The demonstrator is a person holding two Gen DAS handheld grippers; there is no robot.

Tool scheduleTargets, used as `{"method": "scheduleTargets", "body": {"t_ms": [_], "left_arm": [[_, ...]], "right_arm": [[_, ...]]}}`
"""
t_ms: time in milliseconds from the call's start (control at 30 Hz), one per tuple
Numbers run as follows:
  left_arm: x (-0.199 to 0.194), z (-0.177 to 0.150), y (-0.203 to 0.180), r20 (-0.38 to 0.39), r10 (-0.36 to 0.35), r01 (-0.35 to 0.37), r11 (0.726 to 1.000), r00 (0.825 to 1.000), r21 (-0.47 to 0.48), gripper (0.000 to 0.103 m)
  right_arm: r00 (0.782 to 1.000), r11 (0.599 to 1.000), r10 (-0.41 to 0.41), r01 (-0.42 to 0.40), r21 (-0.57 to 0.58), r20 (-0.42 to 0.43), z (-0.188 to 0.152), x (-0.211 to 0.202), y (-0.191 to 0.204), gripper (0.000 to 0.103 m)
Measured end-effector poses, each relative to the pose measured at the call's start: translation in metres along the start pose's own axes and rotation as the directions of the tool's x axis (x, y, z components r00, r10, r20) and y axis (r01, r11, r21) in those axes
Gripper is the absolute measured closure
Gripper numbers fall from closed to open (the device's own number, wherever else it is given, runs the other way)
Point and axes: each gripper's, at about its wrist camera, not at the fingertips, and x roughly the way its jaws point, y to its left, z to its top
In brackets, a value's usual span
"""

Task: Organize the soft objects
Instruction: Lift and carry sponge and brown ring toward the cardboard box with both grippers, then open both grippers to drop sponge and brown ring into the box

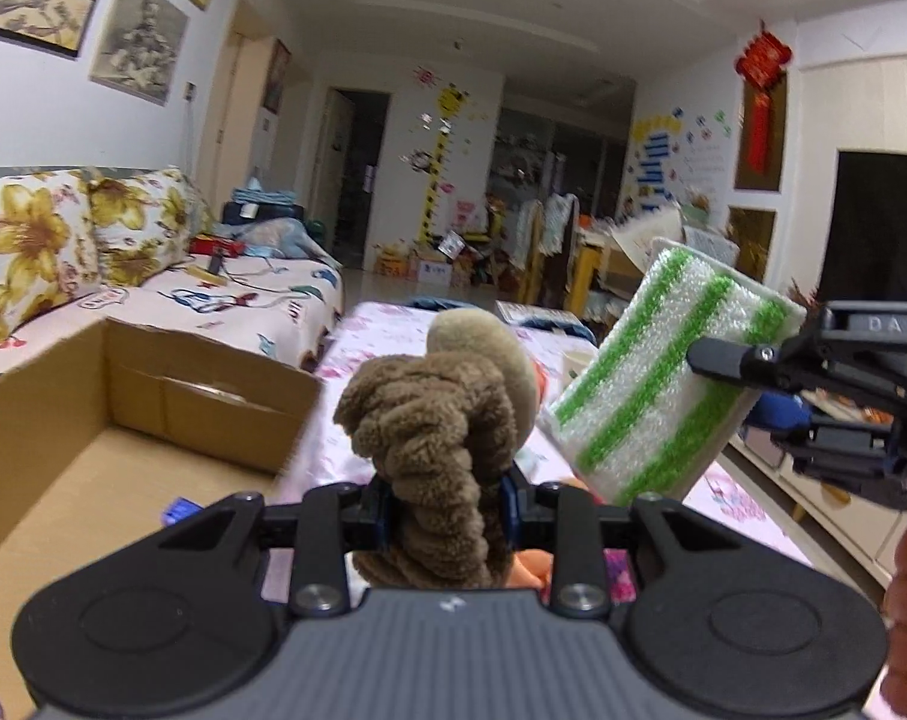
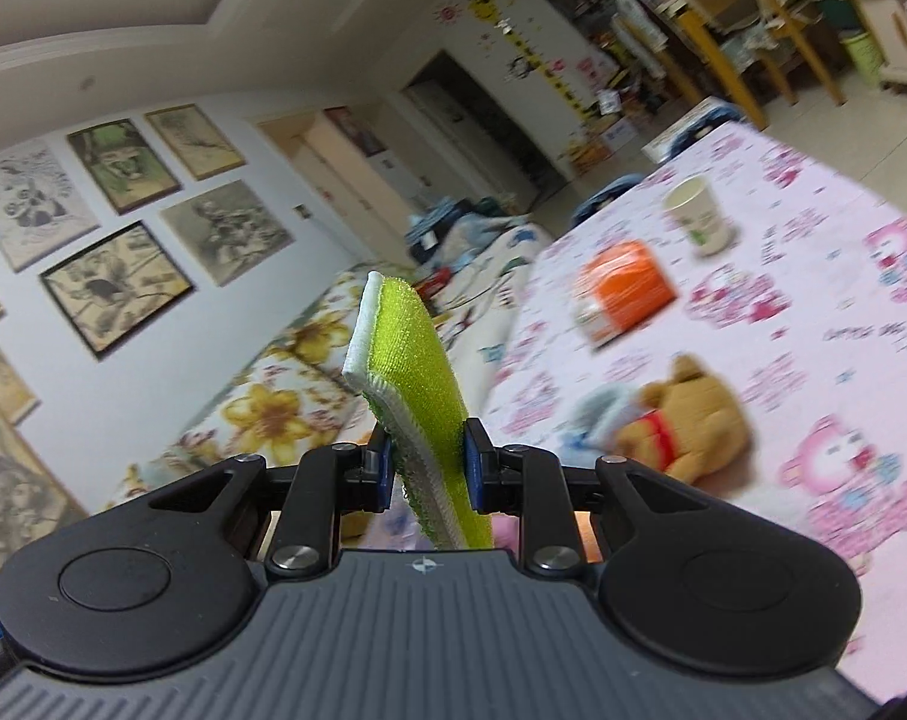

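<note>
Two grippers: both are clamping soft items, raised above the table.
Left gripper point(image 1: 444, 507): I am pinching a brown plush toy point(image 1: 435, 420) between closed jaws; it is standing up from the pads.
Right gripper point(image 2: 428, 471): I am gripping a green-and-white cleaning pad point(image 2: 414, 396), jaws pressing both faces; in the left view it is tilting beside the plush.
Cardboard box point(image 1: 171, 396): sitting open to my left.
Table point(image 2: 813, 276): carrying a yellow bear point(image 2: 687, 420), orange pack point(image 2: 627, 288) and paper cup point(image 2: 699, 213).

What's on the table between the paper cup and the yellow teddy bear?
An orange box lies between the cup and the bear, on the pink tablecloth. The right wrist view shows it, though blurred.
</note>
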Motion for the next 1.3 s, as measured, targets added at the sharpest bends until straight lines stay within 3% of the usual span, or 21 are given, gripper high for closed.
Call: {"method": "scheduleTargets", "body": {"t_ms": [333, 533, 700, 900, 1167, 1300], "left_arm": [[-0.016, 0.012, 0.046, 0.081, 0.144, -0.134, 0.984, 0.986, -0.120, 0.072], [-0.021, 0.013, 0.084, 0.066, 0.283, -0.259, 0.935, 0.957, -0.243, 0.072], [-0.024, 0.011, 0.102, 0.046, 0.358, -0.331, 0.900, 0.933, -0.284, 0.071], [-0.025, 0.011, 0.116, 0.020, 0.412, -0.385, 0.867, 0.911, -0.317, 0.071], [-0.024, 0.008, 0.131, -0.028, 0.450, -0.430, 0.831, 0.893, -0.354, 0.071], [-0.025, 0.006, 0.131, -0.037, 0.463, -0.446, 0.824, 0.886, -0.350, 0.071]], "right_arm": [[0.981, 0.984, 0.161, -0.150, 0.101, -0.105, -0.017, 0.033, 0.022, 0.075], [0.962, 0.977, 0.209, -0.197, 0.081, -0.178, -0.031, 0.049, 0.046, 0.075], [0.942, 0.970, 0.243, -0.228, 0.087, -0.233, -0.041, 0.062, 0.059, 0.074], [0.922, 0.967, 0.255, -0.236, 0.097, -0.290, -0.051, 0.078, 0.067, 0.074], [0.866, 0.964, 0.256, -0.194, 0.184, -0.429, -0.080, 0.103, 0.064, 0.069], [0.864, 0.974, 0.224, -0.183, 0.133, -0.452, -0.085, 0.099, 0.068, 0.065]]}}
